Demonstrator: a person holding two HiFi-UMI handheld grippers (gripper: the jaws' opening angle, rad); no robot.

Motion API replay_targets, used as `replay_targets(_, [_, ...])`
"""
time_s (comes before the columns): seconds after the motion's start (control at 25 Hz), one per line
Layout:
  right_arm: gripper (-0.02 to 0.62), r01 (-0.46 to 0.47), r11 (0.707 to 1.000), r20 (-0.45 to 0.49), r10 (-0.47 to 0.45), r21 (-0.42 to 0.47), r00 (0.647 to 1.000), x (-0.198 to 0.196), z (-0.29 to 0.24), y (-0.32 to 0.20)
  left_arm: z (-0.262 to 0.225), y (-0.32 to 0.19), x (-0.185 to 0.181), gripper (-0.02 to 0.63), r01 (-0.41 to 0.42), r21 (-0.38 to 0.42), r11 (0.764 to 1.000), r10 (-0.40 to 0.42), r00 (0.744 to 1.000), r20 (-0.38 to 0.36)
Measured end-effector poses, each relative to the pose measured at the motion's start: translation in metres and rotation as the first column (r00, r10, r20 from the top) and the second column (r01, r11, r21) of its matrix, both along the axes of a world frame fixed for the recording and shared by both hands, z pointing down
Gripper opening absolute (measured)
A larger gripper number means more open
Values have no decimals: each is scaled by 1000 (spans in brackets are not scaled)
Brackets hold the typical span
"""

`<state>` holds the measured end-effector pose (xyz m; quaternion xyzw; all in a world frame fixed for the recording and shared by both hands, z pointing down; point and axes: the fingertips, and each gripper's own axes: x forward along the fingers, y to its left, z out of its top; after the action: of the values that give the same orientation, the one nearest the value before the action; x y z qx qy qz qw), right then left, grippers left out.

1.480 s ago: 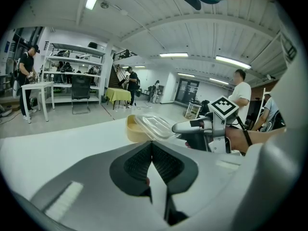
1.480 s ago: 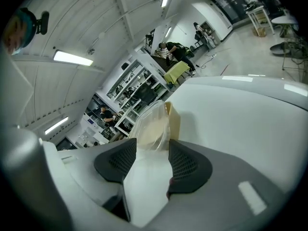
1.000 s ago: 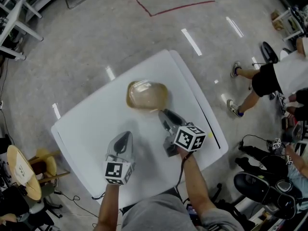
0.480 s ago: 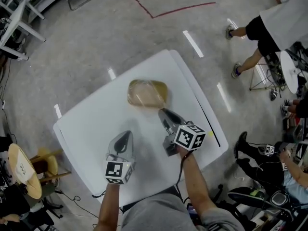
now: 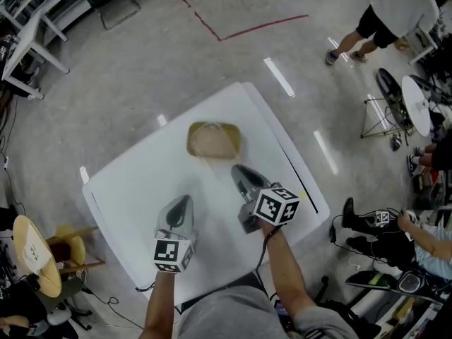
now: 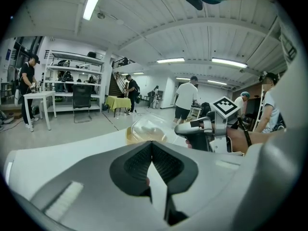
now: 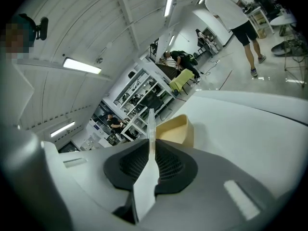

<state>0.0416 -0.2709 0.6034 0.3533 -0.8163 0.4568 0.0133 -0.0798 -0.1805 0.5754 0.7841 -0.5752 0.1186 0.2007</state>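
You work under bright, even light from ceiling tubes (image 6: 94,1) high overhead, and the white table (image 5: 134,182) is nearly washed out. Their glare lies in short white streaks (image 5: 280,77) on the grey floor (image 5: 141,62) at the far side. Shadows are faint and soft. Both gripper views bulge like a fisheye, with black corners. Close to the lens the left gripper (image 6: 151,143) and right gripper (image 7: 151,141) look soft, and the clear lid (image 7: 151,124) shows as a thin bright edge.

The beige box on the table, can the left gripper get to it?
Probably yes. Only white table lies between the left gripper and the beige box, and the right gripper holds the clear lid tilted up. The left jaws are shut, though.
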Motion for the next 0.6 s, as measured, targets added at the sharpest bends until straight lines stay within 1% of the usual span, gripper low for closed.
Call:
replay_targets(0.24, [37, -10, 998, 2, 10, 59, 1000, 2, -29, 9, -24, 10, -5, 11, 4, 42, 999, -4, 1000, 11])
replay_targets(0.6, [35, -15, 983, -43, 24, 180, 999, 6, -79, 42, -58, 40, -12, 11, 4, 106, 994, -6, 1000, 17])
